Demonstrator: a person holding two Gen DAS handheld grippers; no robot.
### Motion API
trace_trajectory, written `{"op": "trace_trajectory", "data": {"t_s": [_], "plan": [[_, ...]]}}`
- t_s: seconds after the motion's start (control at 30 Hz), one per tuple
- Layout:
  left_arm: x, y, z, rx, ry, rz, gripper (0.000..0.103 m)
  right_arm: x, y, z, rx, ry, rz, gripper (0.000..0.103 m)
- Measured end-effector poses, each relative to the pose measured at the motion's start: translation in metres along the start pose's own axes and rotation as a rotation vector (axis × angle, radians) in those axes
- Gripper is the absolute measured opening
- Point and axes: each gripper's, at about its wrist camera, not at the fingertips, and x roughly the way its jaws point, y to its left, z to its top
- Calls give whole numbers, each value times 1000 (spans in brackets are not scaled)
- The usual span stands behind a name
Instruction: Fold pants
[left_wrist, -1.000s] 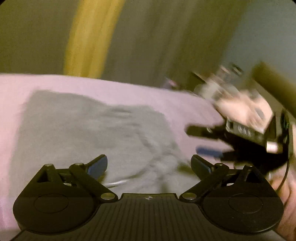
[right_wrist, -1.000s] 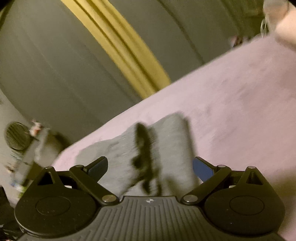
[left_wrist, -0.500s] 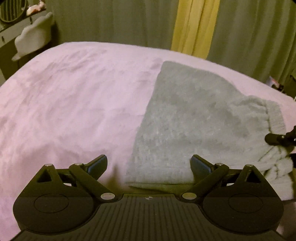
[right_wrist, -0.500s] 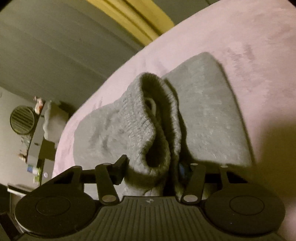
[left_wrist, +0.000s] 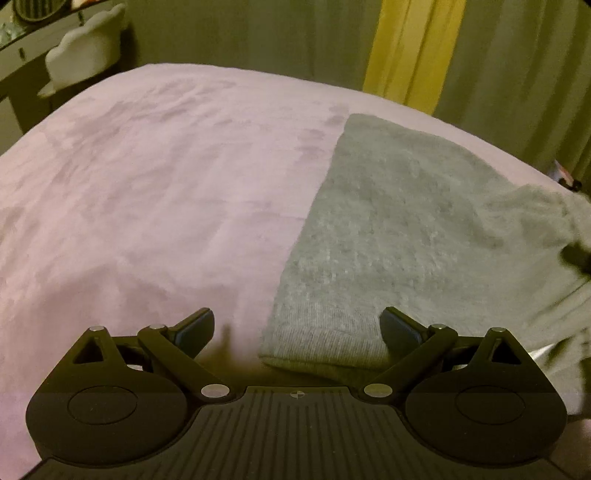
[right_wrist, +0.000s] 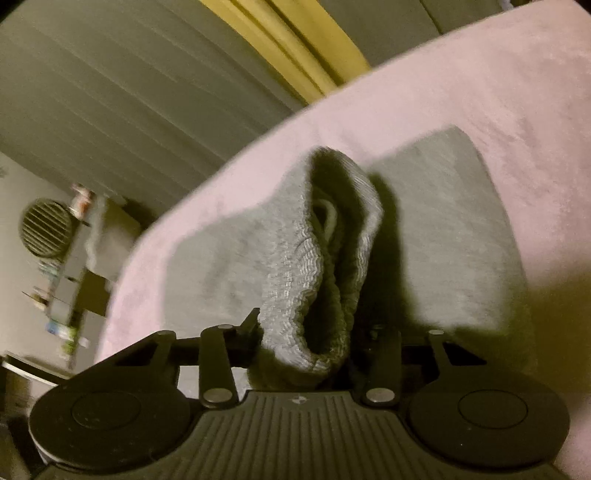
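Left hand-held gripper (left_wrist: 297, 328): jaws spread wide, empty, straddling the near hem corner.
Right hand-held gripper (right_wrist: 306, 332): clamped on the ribbed waistband, lifted.
Grey knitted pants (left_wrist: 399, 236): folded on the bed, at 1 o'clock in the left view.
Pink plush bed cover (left_wrist: 155, 177): beneath them.
Yellow curtain (left_wrist: 410, 51): 12 o'clock, far.
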Motion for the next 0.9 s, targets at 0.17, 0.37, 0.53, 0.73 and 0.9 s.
{"op": "trace_trajectory", "data": {"t_s": [0.17, 0.37, 0.53, 0.73, 0.9], "plan": [[-4, 6, 0, -48, -1, 3, 100, -40, 21, 5, 0, -101, 151, 40], [2, 6, 0, -54, 31, 4, 100, -41, -11, -16, -100, -76, -142, 54], [5, 5, 0, -51, 45, 3, 100, -55, -25, -30, -172, -114, -287, 85], [13, 7, 1, -95, 61, -5, 100, -56, -51, -43, -112, -121, -239, 98], [19, 9, 2, -116, 86, -16, 101, -45, -87, -51, 122, -108, -95, 99]]}}
